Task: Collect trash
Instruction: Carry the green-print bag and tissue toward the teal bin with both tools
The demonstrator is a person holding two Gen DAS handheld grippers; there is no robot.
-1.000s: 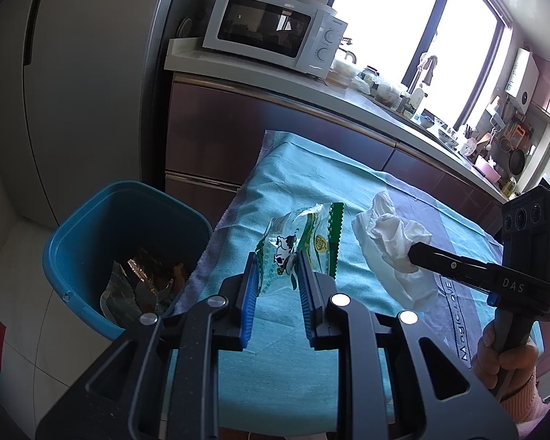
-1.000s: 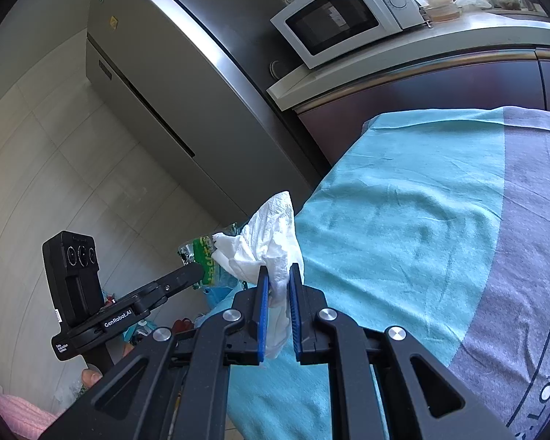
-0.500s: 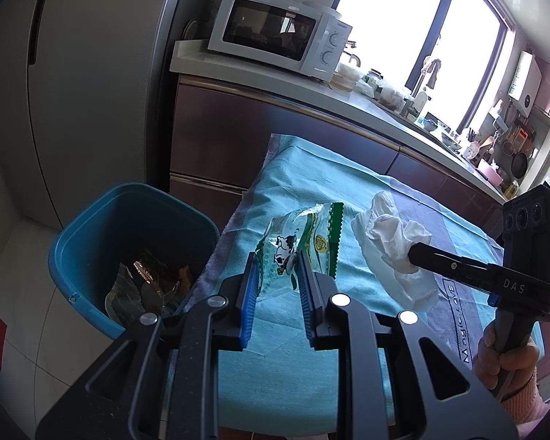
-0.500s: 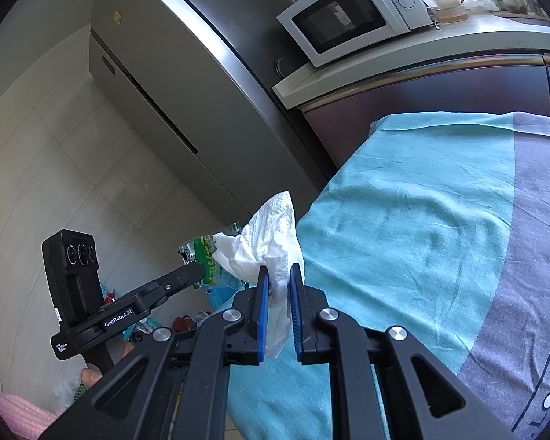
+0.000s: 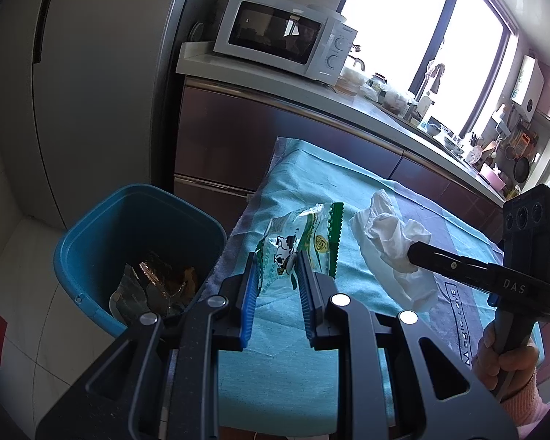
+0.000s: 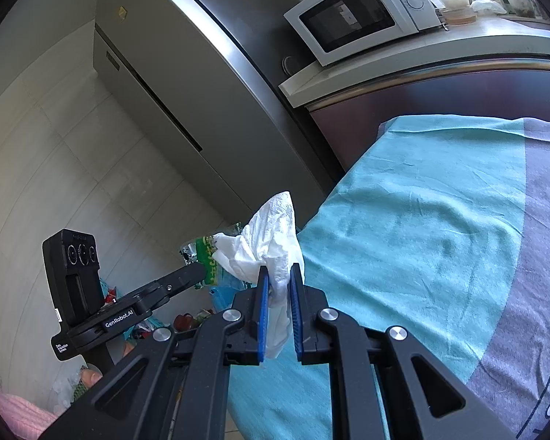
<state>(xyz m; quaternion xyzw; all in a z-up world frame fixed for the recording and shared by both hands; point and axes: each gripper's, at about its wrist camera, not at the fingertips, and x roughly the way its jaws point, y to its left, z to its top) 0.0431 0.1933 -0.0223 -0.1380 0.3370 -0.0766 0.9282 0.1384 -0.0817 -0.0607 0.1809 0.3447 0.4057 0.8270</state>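
Observation:
My left gripper (image 5: 275,275) is shut on a green and white snack wrapper (image 5: 300,242) and holds it above the left edge of the teal-covered table (image 5: 311,190), beside the blue trash bin (image 5: 91,234). My right gripper (image 6: 278,278) is shut on a crumpled white tissue (image 6: 267,238) and holds it above the table's left end. The tissue (image 5: 388,242) and the right gripper (image 5: 414,255) also show in the left wrist view. The left gripper (image 6: 201,269) and the wrapper (image 6: 207,253) show in the right wrist view.
The bin holds several crumpled wrappers (image 5: 150,286). A dark cabinet with a microwave (image 5: 282,40) stands behind the table, and a tall fridge (image 5: 91,73) to its left. The cloth turns grey (image 6: 542,256) toward the right. The floor (image 5: 25,293) lies left of the bin.
Both grippers have drifted slightly with their trash still held. The bin sits a little further right in the left wrist view.

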